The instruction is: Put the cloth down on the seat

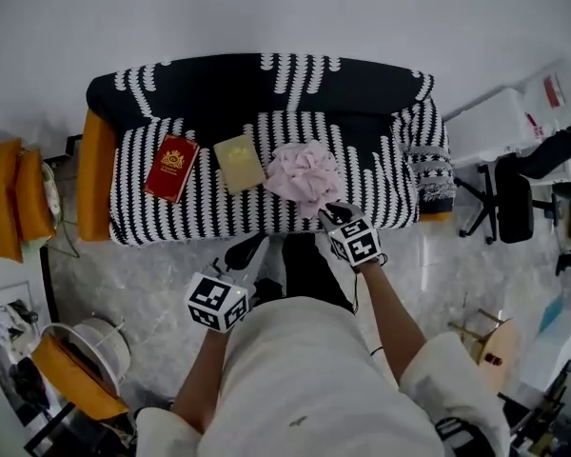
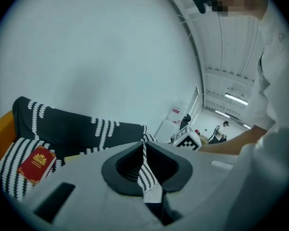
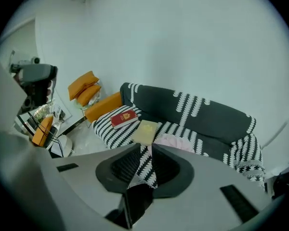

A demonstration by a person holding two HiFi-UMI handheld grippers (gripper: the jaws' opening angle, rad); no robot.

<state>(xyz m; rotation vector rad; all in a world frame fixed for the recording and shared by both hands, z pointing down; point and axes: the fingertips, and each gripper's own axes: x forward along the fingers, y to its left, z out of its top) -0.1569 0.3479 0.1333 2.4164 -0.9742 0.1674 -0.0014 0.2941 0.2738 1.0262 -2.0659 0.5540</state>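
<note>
A crumpled pink cloth (image 1: 305, 174) lies on the black-and-white patterned sofa seat (image 1: 219, 212), right of the middle. In the right gripper view the cloth (image 3: 176, 142) shows just past the jaws. My right gripper (image 1: 329, 215) hovers at the seat's front edge, right beside the cloth's near side, holding nothing. Its jaws (image 3: 145, 147) stand a narrow gap apart, with only the sofa pattern showing between them. My left gripper (image 1: 250, 261) hangs lower, over the floor in front of the sofa. Its jaws (image 2: 143, 141) are closed together and empty.
A red book (image 1: 172, 168) and a tan book (image 1: 239, 163) lie on the seat left of the cloth. An orange cushion (image 1: 95, 174) leans at the sofa's left end, with more orange cushions (image 1: 5, 198) farther left. An office chair (image 1: 514, 198) stands to the right.
</note>
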